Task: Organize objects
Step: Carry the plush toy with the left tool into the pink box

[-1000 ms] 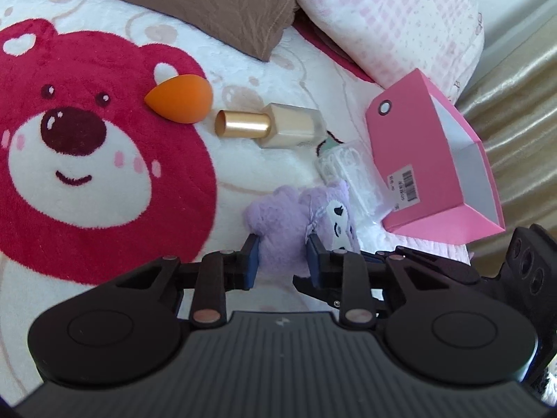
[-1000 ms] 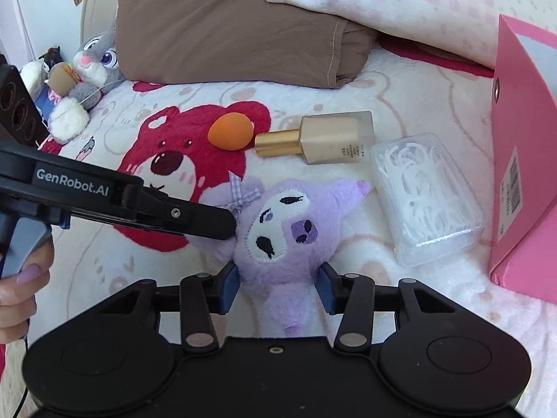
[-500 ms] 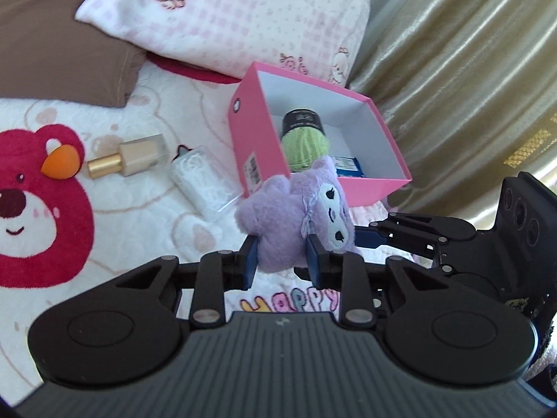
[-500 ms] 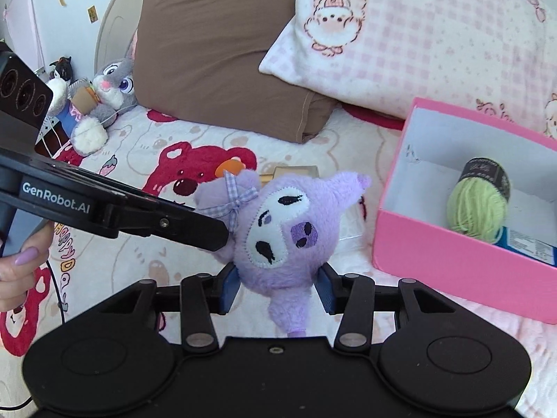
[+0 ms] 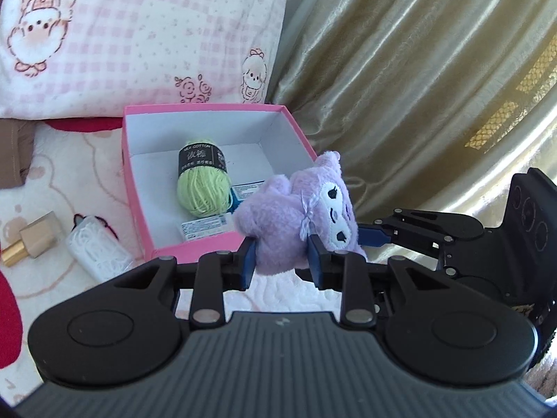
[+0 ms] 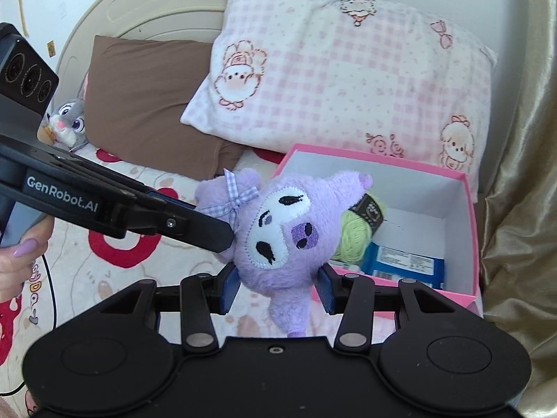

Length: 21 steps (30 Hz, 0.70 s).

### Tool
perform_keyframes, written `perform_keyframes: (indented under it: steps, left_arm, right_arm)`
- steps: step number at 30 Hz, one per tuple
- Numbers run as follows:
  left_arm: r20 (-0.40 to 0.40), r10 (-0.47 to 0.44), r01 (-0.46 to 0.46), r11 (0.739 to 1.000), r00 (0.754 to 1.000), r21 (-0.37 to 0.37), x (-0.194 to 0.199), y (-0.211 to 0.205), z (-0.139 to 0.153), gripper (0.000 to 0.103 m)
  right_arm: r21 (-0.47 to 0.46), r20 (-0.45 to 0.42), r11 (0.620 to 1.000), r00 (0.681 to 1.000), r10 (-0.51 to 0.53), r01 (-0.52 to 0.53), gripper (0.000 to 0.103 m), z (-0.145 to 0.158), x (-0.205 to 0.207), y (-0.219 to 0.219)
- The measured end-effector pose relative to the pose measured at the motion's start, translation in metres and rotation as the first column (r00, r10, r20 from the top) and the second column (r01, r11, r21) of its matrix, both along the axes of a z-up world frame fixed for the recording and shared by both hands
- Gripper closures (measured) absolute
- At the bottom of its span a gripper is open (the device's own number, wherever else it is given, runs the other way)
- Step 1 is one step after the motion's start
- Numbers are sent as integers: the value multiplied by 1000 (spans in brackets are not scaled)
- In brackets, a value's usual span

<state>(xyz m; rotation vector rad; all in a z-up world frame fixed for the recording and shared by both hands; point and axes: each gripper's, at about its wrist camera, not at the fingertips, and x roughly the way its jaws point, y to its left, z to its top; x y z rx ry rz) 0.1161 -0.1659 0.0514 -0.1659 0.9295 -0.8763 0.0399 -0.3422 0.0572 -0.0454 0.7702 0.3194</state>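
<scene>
Right wrist view: both grippers (image 6: 276, 291) (image 5: 281, 261) pinch the fuzzy purple plush (image 6: 285, 230) beside the pink cardboard box (image 6: 466, 216).

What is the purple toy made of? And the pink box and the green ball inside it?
The purple toy looks like soft plush fabric: fuzzy pile, stitched face, a checked ribbon bow. The pink box seems to be cardboard or stiff paper: thin flat walls, matte pink outside, plain white inside. The green ball is yarn: wound strands show, and its black band reads "milk cotton".
</scene>
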Motion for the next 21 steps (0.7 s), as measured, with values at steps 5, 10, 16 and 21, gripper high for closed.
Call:
perform_keyframes:
  steps: [5, 10, 16, 21]
  left_arm:
    - [-2, -17, 17, 1000, 1000, 11, 23, -41, -5, 74]
    - [-54, 9, -10, 1000, 998, -12, 52, -73, -35, 73]
    - [-171, 58, -59, 998, 984, -1, 92, -105, -83, 73]
    - [-267, 77, -76, 997, 961, 13, 119, -123, -115, 73]
  right_arm:
    - [-31, -16, 999, 999, -42, 42, 52, -8, 21, -29]
    - [-61, -67, 995, 994, -87, 83, 52, -27, 51, -50]
    - [-107, -182, 989, 976, -122, 103, 52, -65, 98, -70]
    - [-145, -272, 981, 947, -167, 132, 52, -92, 125, -78]
